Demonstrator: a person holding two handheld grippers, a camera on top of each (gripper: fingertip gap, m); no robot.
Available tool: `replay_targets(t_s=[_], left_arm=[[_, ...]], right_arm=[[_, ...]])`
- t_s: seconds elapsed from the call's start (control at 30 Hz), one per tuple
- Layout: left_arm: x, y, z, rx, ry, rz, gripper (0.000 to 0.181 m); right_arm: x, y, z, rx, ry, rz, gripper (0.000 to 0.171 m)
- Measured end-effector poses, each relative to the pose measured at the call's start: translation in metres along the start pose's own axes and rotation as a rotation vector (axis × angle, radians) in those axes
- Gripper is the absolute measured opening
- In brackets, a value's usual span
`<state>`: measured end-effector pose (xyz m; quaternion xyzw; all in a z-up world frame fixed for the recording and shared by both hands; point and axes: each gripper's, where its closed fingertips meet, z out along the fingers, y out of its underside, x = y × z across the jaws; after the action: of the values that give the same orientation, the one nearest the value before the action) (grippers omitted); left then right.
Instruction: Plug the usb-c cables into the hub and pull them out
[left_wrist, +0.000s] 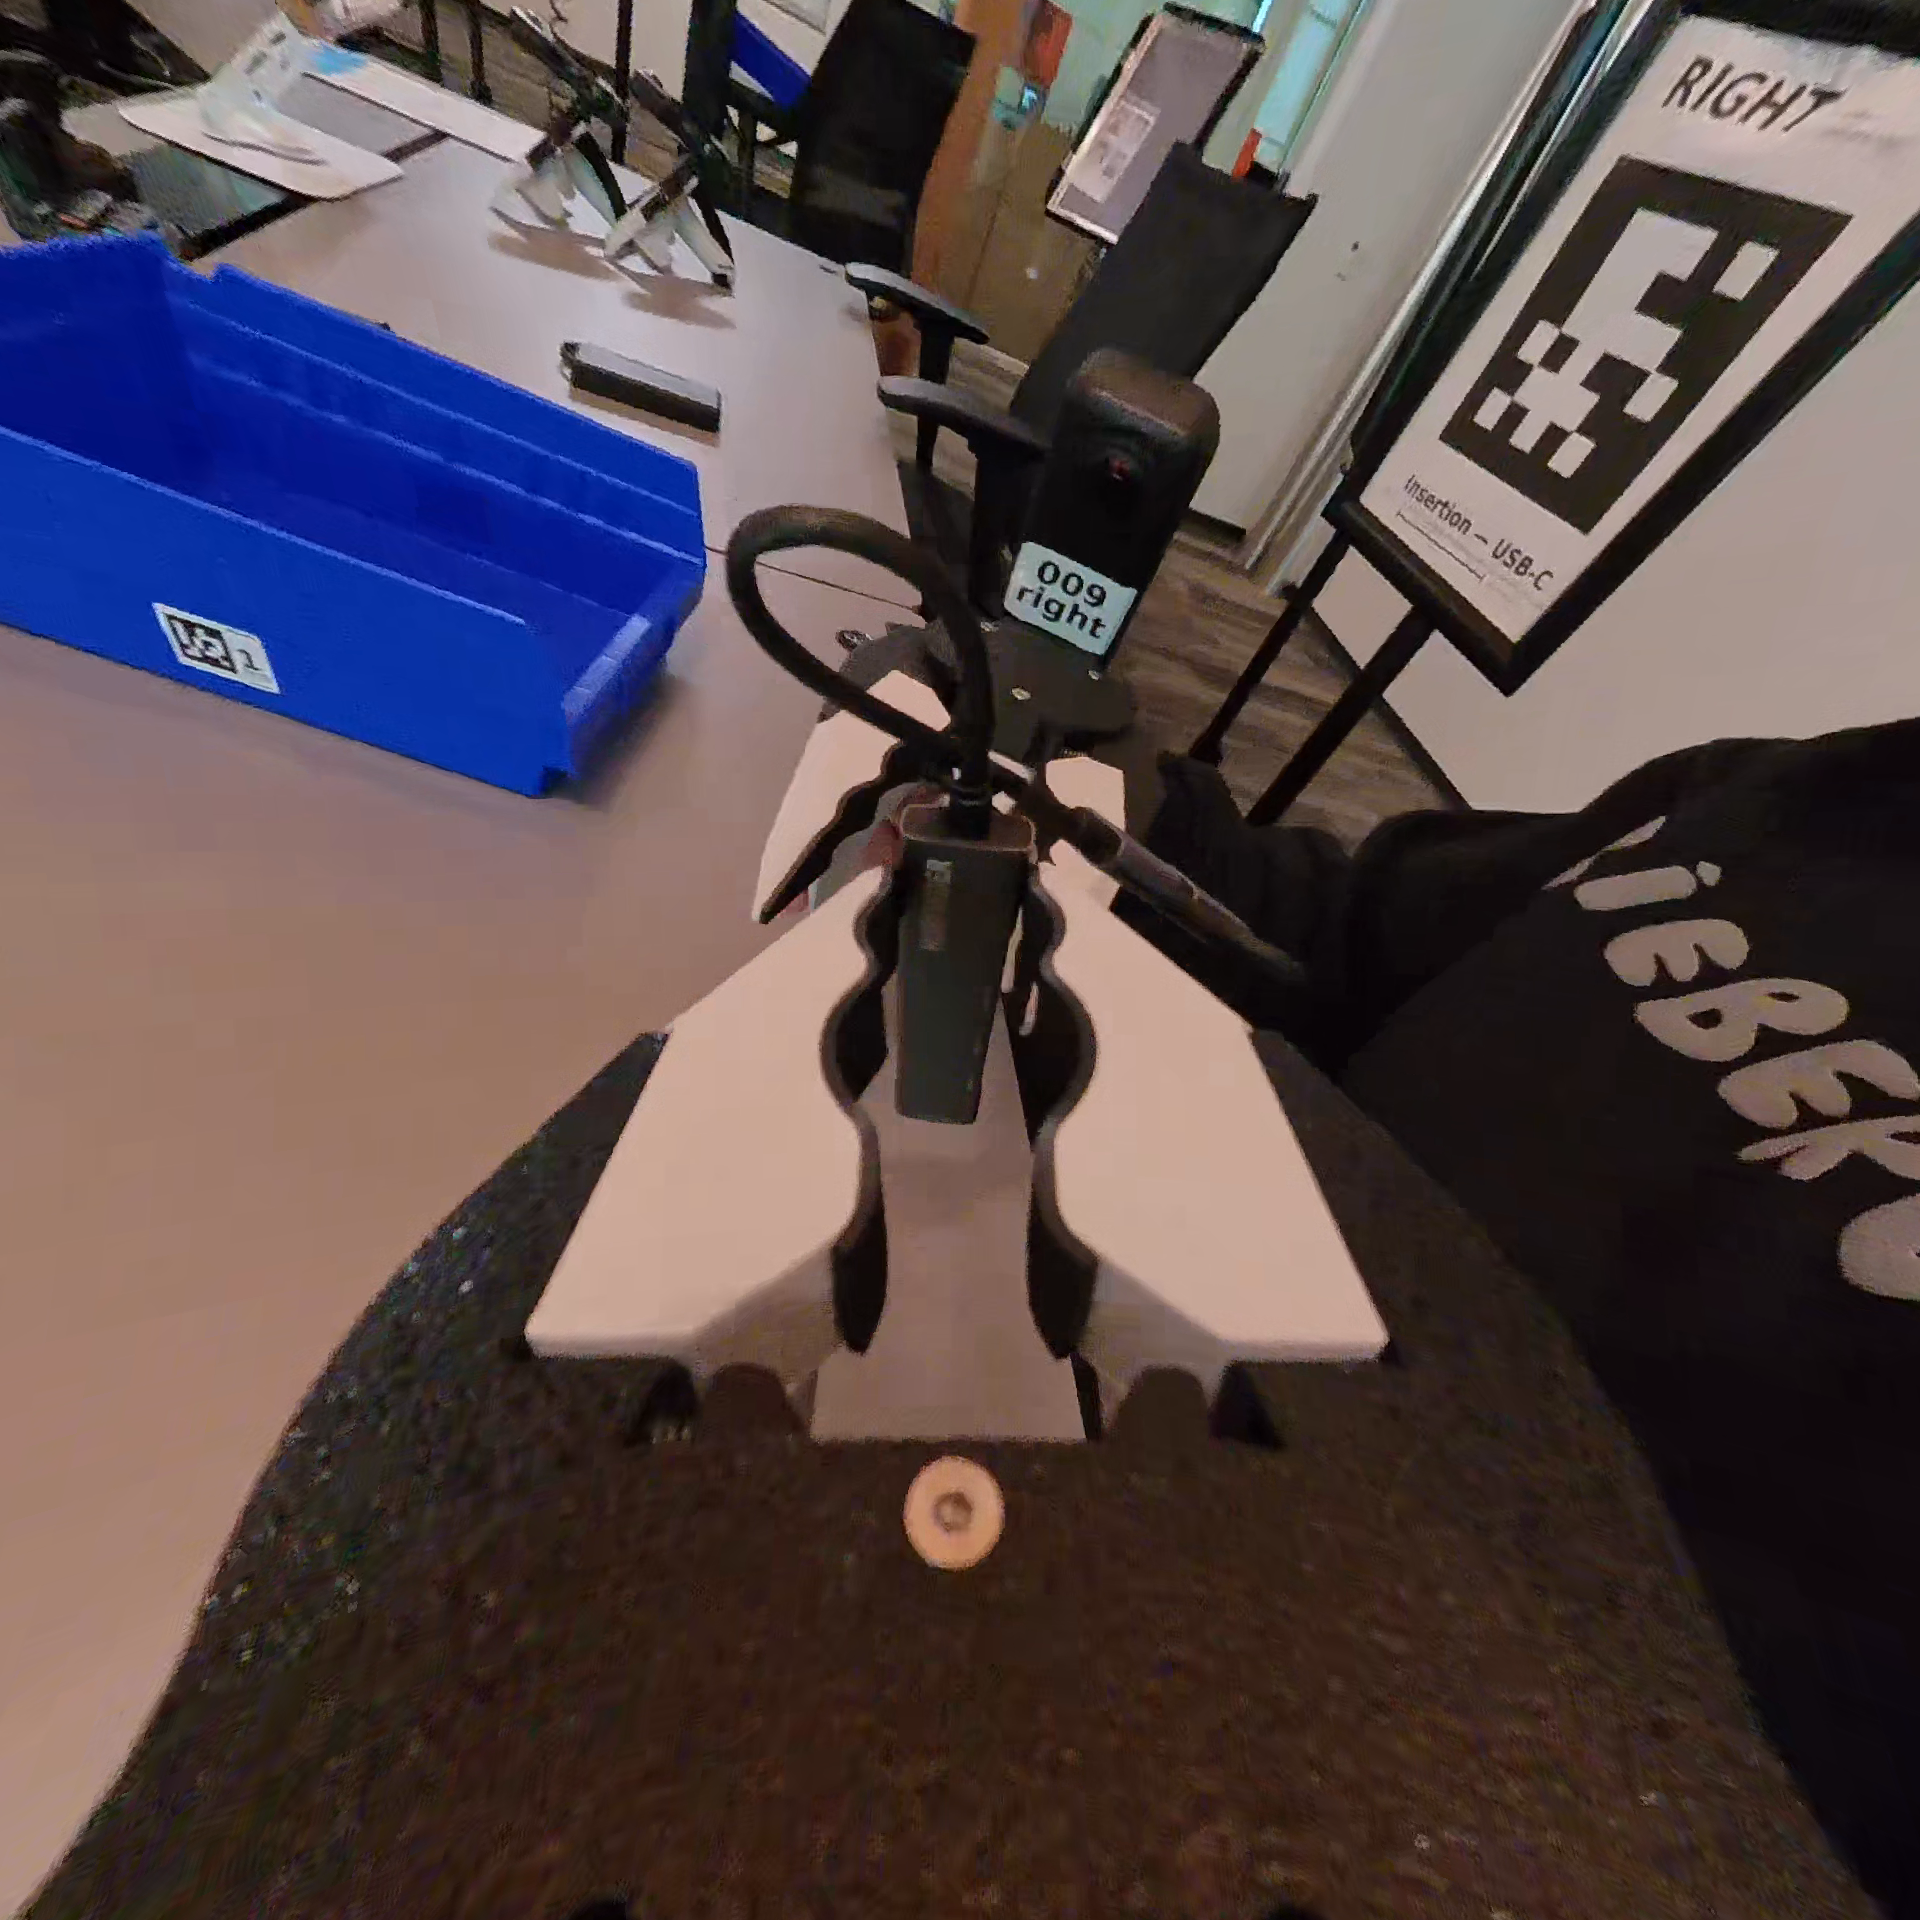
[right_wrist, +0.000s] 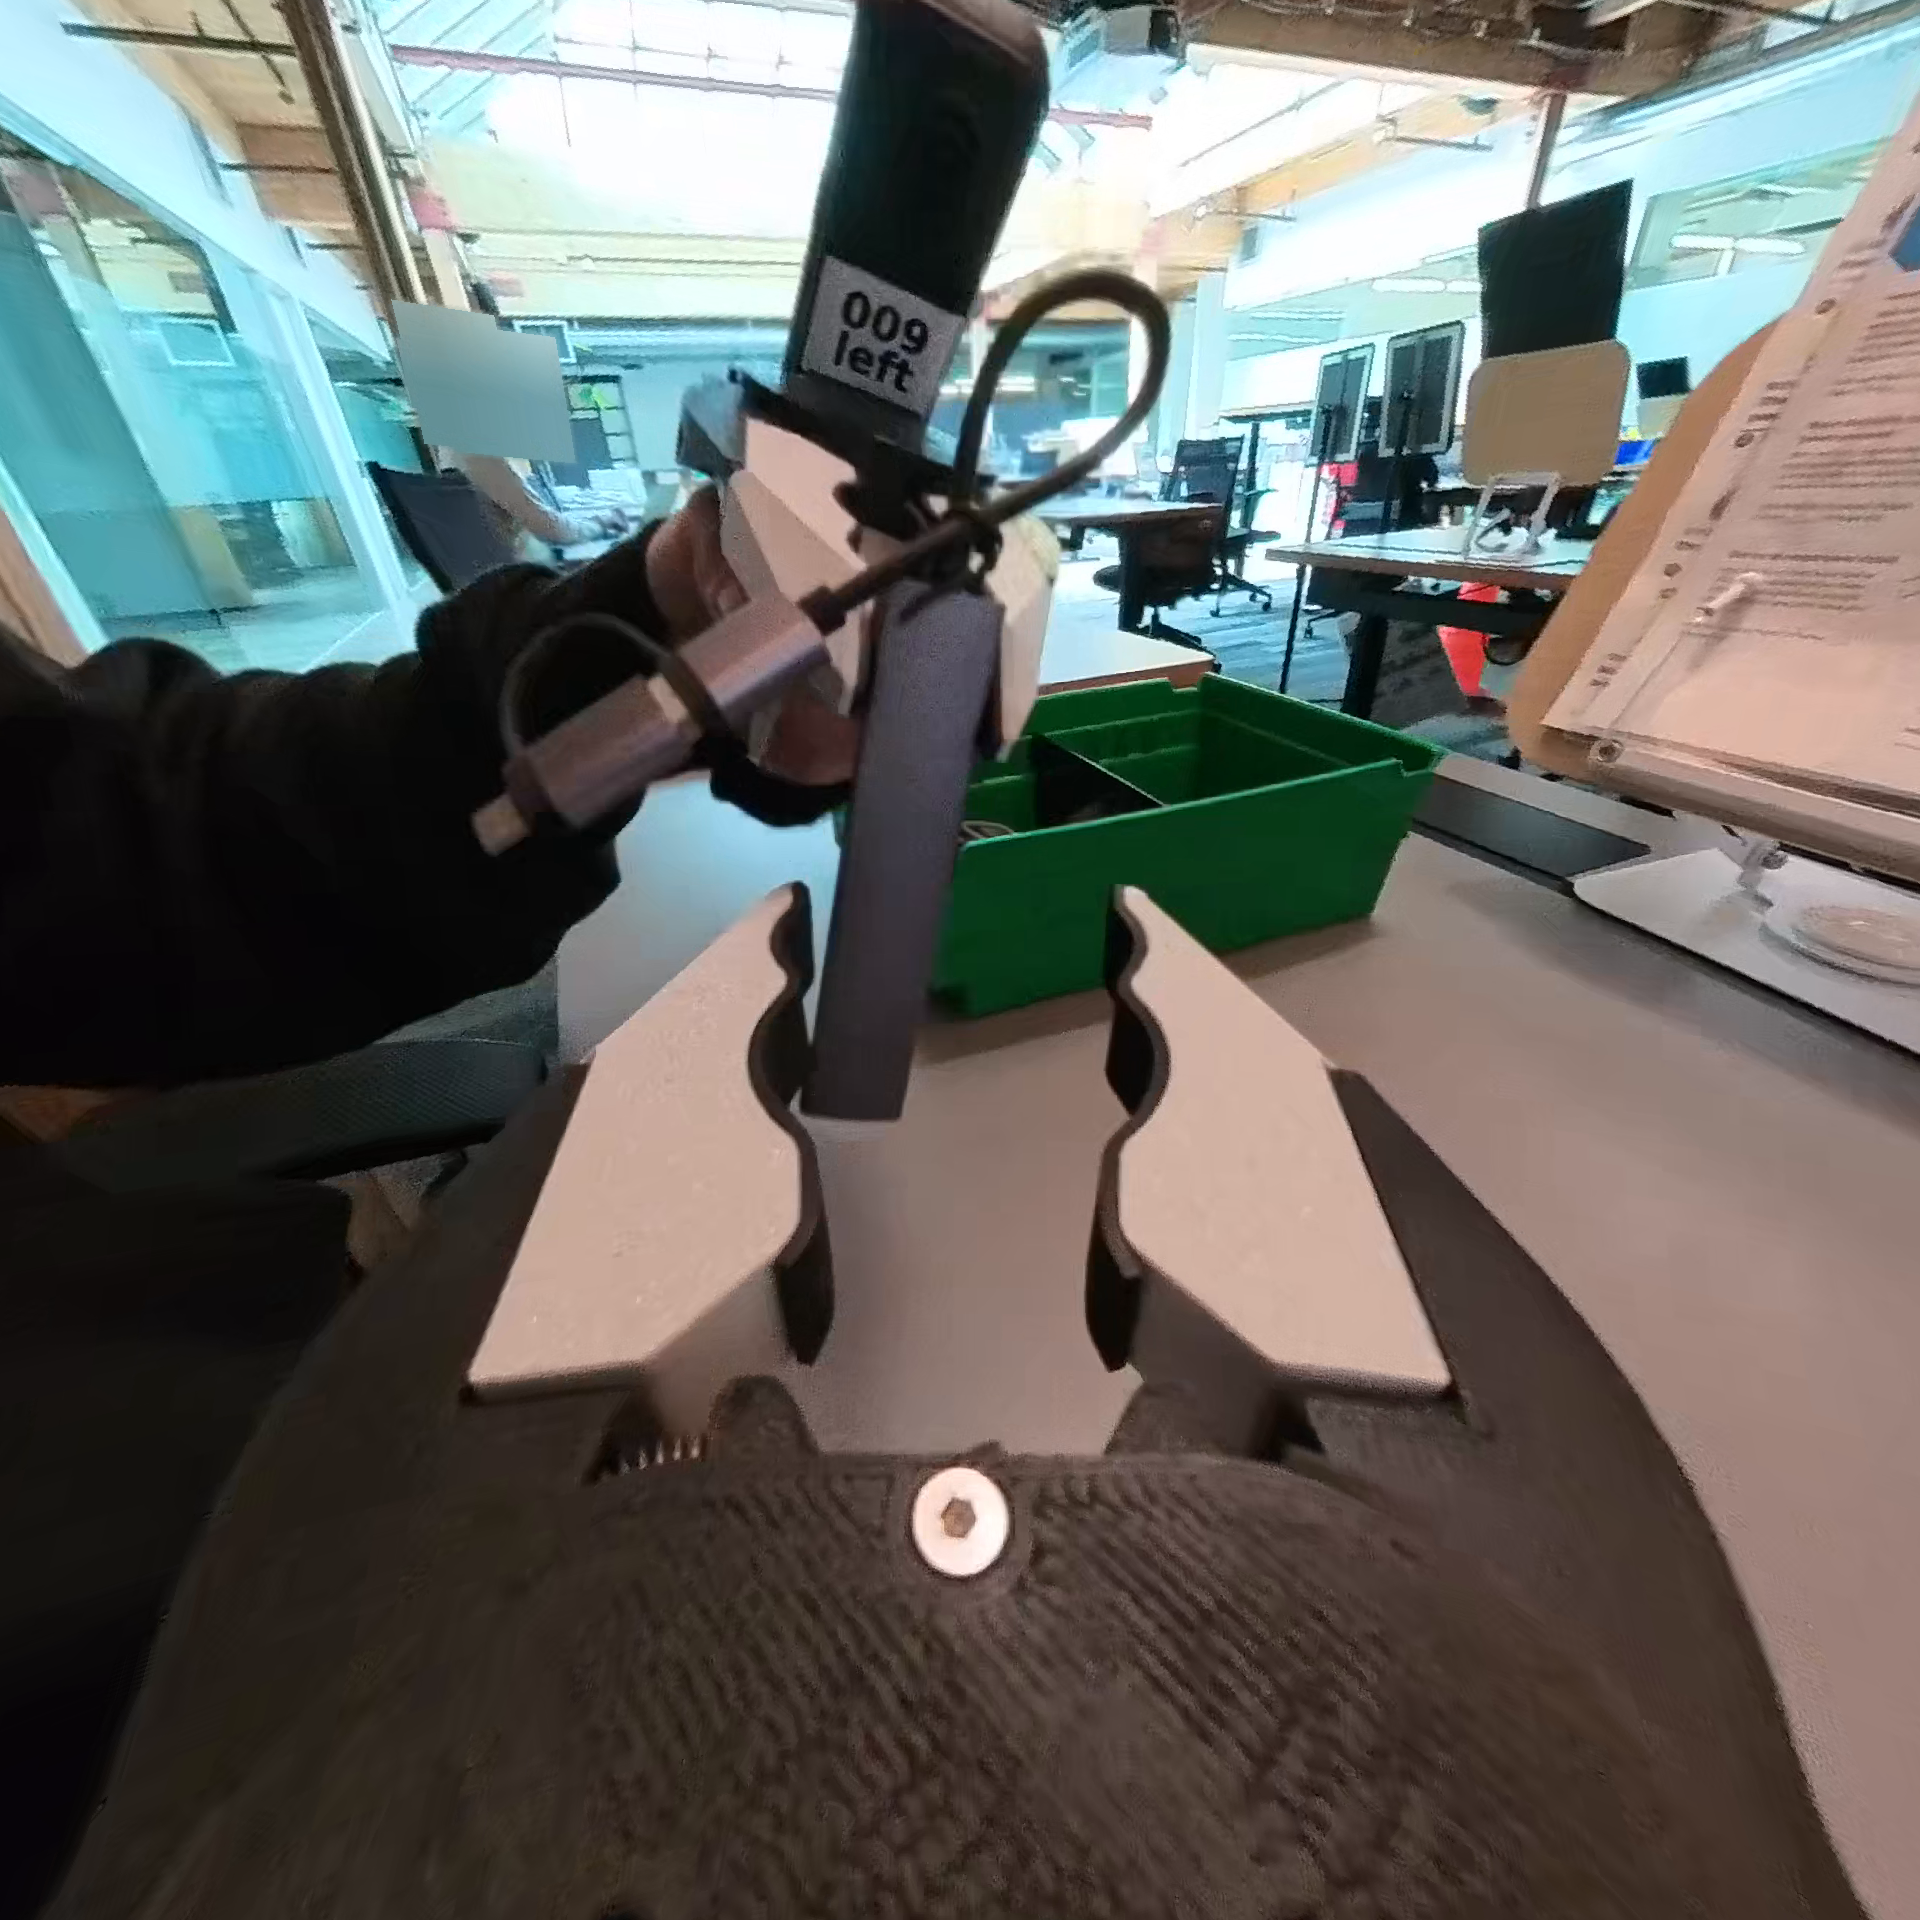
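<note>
The left gripper (left_wrist: 951, 966) is clamped on the hub (left_wrist: 951, 977), a slim dark grey bar held above the table edge, its long axis running forward along the fingers (left_wrist: 769, 1164). The hub's cable end points away from the left wrist camera toward the right gripper (right_wrist: 956, 997). The right gripper's jaws stand apart and grasp nothing, though the hub's free end sits between its fingertips. A short black cable (left_wrist: 821, 582) leaves the hub's far end, loops upward and crosses itself. In the right wrist view its metal connector plug (right_wrist: 644, 717) hangs free to the left, unplugged. On the grey table (left_wrist: 312, 987) a blue bin (left_wrist: 343, 540) lies left of the left gripper. A green bin (right_wrist: 1195, 842) stands just behind the hub. A framed marker sign (left_wrist: 1631, 343) stands to the right.
</note>
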<state>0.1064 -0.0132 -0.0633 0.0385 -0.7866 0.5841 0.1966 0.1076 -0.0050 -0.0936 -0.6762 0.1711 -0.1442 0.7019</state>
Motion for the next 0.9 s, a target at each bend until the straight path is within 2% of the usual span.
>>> replay_targets(t_s=[0.07, 0.13, 0.27, 0.3, 0.37, 0.43, 0.5, 0.57, 0.67, 0.8, 0.87, 0.9], left_arm=[[0.006, 0.003, 0.015, -0.03, -0.011, 0.019, 0.02], [0.008, 0.003, 0.023, -0.063, -0.038, 0.043, 0.021], [0.001, -0.007, 0.027, -0.08, -0.176, 0.167, 0.021], [-0.002, -0.016, 0.024, -0.046, -0.229, 0.204, 0.022], [-0.004, -0.036, 0.017, 0.066, -0.316, 0.261, 0.043], [-0.005, -0.045, 0.005, 0.163, -0.383, 0.285, 0.045], [-0.011, -0.035, -0.003, 0.217, -0.447, 0.278, 0.049], [-0.023, -0.011, 0.001, 0.237, -0.476, 0.214, 0.054], [-0.022, 0.019, 0.025, 0.341, -0.307, -0.005, 0.056], [0.002, 0.019, 0.039, 0.573, 0.176, -0.416, 0.054], [0.004, 0.015, 0.034, 0.672, 0.358, -0.56, 0.035], [0.002, 0.015, 0.032, 0.707, 0.406, -0.611, 0.031]], right_arm=[[-0.007, -0.005, 0.004, 0.022, -0.038, -0.007, 0.048], [-0.015, -0.011, 0.006, 0.044, -0.087, -0.032, 0.025], [0.001, -0.019, 0.006, 0.079, -0.025, -0.046, 0.022], [0.008, -0.023, 0.004, 0.109, 0.006, -0.042, 0.022], [0.026, -0.029, -0.004, 0.174, 0.074, -0.01, 0.022], [0.037, -0.045, -0.019, 0.317, 0.081, 0.066, 0.022], [0.045, -0.063, -0.036, 0.471, 0.036, 0.235, 0.022], [0.051, -0.076, -0.052, 0.614, 0.005, 0.345, 0.022], [0.044, -0.082, -0.057, 0.701, -0.065, 0.37, 0.022], [0.022, -0.078, -0.051, 0.701, -0.145, 0.239, 0.022], [0.01, -0.074, -0.049, 0.677, -0.21, 0.193, 0.022], [0.006, -0.071, -0.048, 0.667, -0.218, 0.168, 0.022]])
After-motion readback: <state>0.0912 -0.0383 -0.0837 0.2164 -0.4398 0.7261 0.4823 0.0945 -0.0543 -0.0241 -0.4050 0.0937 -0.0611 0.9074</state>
